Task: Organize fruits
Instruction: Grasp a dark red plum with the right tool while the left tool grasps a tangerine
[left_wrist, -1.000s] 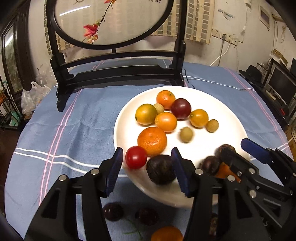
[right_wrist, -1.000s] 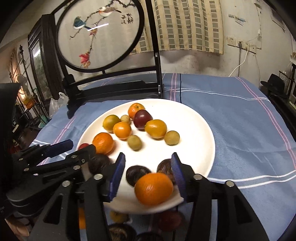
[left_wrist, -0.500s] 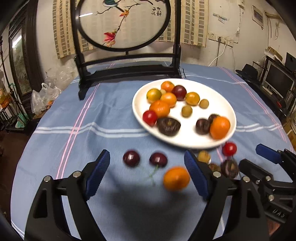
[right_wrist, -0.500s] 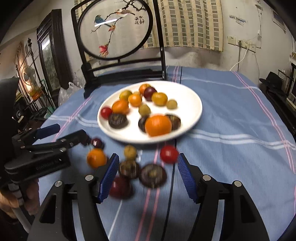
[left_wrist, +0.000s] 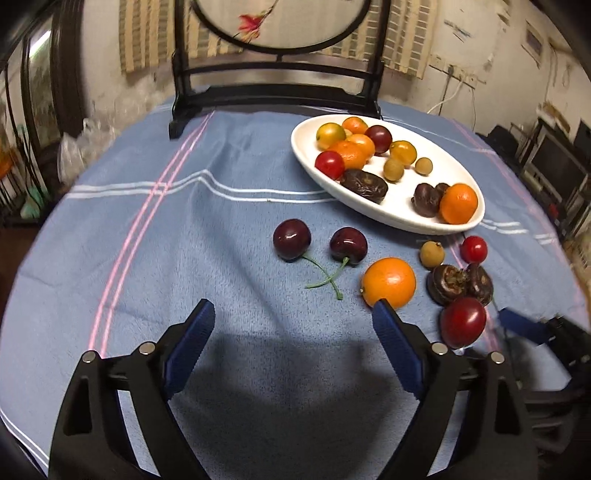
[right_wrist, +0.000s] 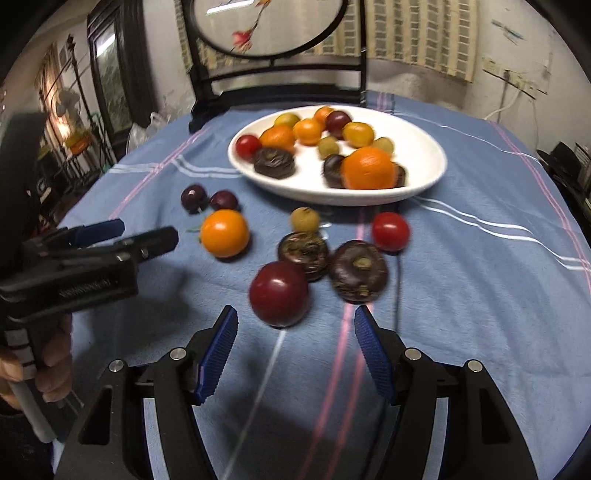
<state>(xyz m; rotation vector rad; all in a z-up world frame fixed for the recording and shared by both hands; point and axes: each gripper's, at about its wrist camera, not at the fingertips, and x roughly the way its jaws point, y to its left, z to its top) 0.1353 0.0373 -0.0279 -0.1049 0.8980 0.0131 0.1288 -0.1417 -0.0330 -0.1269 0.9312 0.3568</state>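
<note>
The left gripper (left_wrist: 293, 314), black with ribbed blue pads, hangs over bare blue striped tablecloth (left_wrist: 122, 221), its jaws spreading wider and nothing between them. Ahead of its tips lie two dark red stemmed cherries (left_wrist: 319, 240), side by side with their green stems crossing. A round orange citrus fruit (left_wrist: 388, 282) sits just beyond the tip of its right finger (left_wrist: 391, 339), whether touching it I cannot tell.

The right gripper (right_wrist: 293, 326) is of the same make and stands moderately wide, with no fruit between its pads. A large glossy dark red tomato (right_wrist: 279, 292) lies just past the fingertips, nearer the left pad and clear of both. Beyond it sit two dark brown wrinkled round fruits (right_wrist: 332, 262), close beside each other, then a small bright red cherry tomato (right_wrist: 390, 230) and a small yellowish-tan round fruit (right_wrist: 304, 218).

Farther back, the oval white ceramic plate (right_wrist: 421, 155) holds a cluster of orange, yellow, red and dark fruits, with a big orange one (right_wrist: 367, 168) near its front rim. In the right wrist view the left gripper enters from the left edge, gripped by a person's hand (right_wrist: 44, 365), well apart from the loose orange citrus fruit.
</note>
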